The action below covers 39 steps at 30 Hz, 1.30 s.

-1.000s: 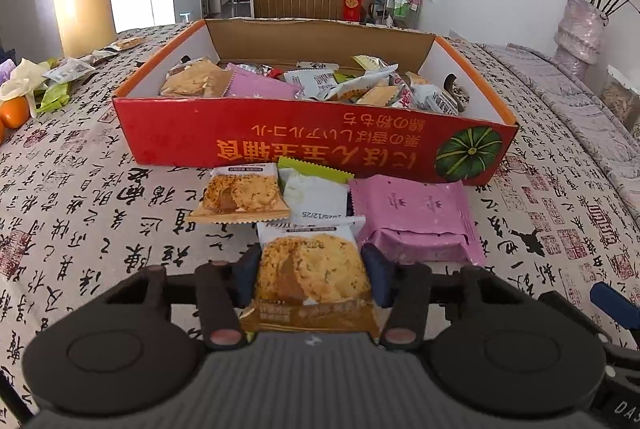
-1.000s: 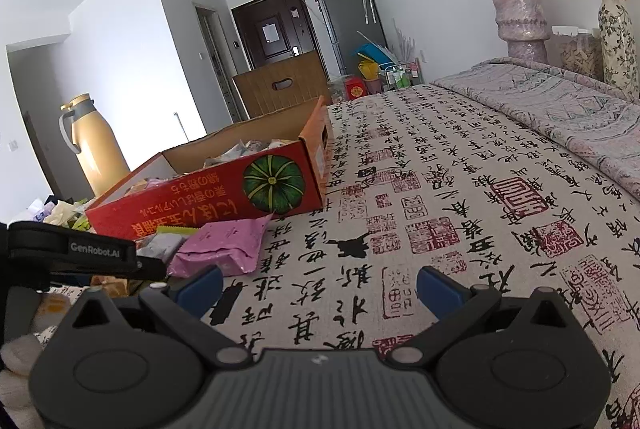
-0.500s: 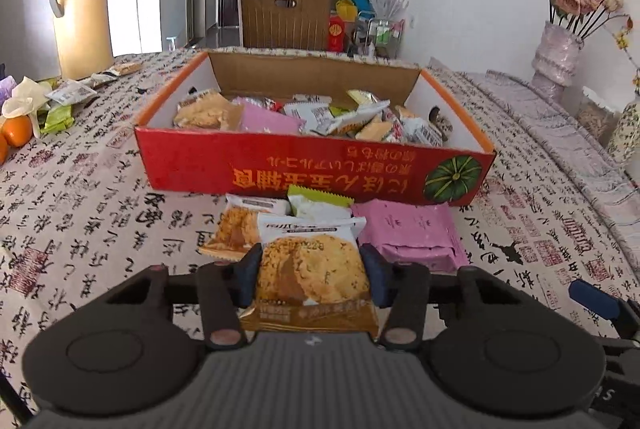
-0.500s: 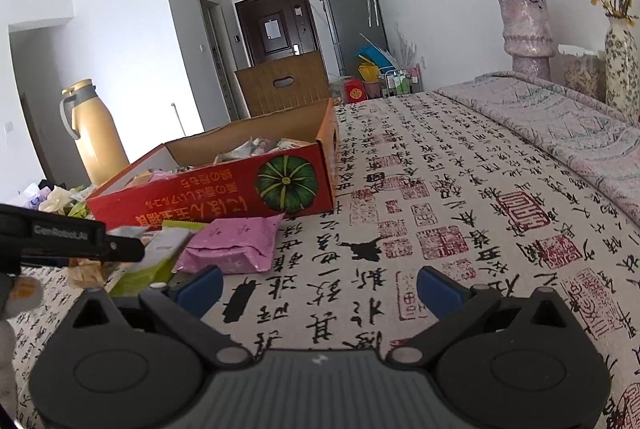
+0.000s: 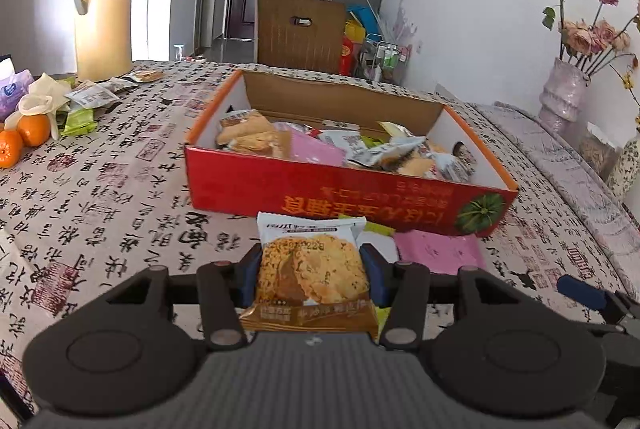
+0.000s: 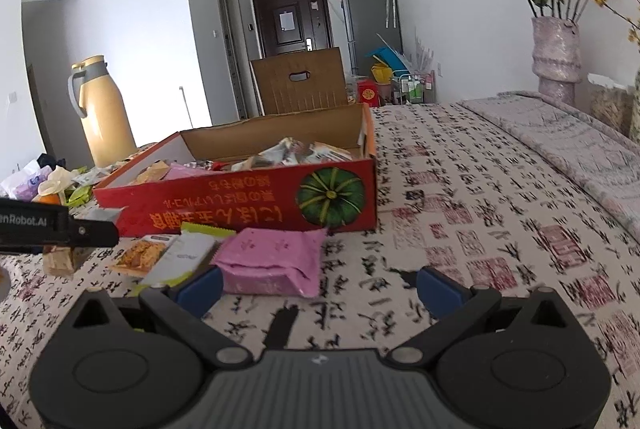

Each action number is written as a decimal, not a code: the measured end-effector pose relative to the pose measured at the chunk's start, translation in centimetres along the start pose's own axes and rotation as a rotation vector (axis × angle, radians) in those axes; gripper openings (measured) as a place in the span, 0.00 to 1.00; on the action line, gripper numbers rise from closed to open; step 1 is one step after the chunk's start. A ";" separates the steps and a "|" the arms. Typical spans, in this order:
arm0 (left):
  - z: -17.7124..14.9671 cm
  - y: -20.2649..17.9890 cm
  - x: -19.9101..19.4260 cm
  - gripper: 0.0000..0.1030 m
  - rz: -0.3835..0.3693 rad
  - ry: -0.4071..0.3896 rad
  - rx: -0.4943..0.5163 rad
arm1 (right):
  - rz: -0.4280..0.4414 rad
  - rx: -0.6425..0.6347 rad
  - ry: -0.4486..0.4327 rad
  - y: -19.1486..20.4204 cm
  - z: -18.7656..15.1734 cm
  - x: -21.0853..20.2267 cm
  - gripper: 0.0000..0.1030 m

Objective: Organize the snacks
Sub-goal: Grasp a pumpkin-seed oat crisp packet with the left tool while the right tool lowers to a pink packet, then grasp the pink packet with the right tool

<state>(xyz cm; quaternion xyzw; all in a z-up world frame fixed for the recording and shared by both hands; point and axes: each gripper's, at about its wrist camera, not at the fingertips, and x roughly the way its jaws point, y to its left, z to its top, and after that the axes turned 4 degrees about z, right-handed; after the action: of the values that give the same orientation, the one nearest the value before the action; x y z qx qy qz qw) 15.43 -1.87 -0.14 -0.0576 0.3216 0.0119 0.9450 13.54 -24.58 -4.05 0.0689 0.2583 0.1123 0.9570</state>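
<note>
Left wrist view: the left gripper [image 5: 311,267] pinches a cookie packet [image 5: 311,269] between its 2 blue pads, held above the patterned tablecloth [image 5: 100,189] just in front of the red box [image 5: 328,189] full of snacks.

Right wrist view: the right gripper [image 6: 318,287] stands spread wide with nothing between its fingers. A pink packet [image 6: 272,261] lies just beside its left finger, near the box [image 6: 240,205].

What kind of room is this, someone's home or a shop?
Most likely a home's dining or living area: a table under a calligraphy-print cloth, a fridge beside the front door, a thermos jug and a vase of dried roses.
</note>
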 end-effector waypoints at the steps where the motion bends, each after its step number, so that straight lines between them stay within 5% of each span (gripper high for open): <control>1: 0.0 0.3 0.1 0.50 0.002 -0.001 -0.003 | 0.001 -0.006 0.000 0.3 0.3 0.3 1.00; 16: 0.7 4.1 1.6 0.50 0.032 0.007 -0.068 | -0.026 -0.074 0.109 2.9 3.9 6.6 1.00; 39: 0.5 4.5 3.0 0.50 0.018 0.034 -0.066 | -0.039 -0.113 0.215 3.6 1.9 10.4 0.97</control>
<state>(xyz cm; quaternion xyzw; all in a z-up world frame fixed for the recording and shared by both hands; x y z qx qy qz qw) 17.82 2.58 -2.04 -0.0862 0.3377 0.0301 0.9368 22.66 -18.64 -6.72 -0.0024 0.3539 0.1149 0.9282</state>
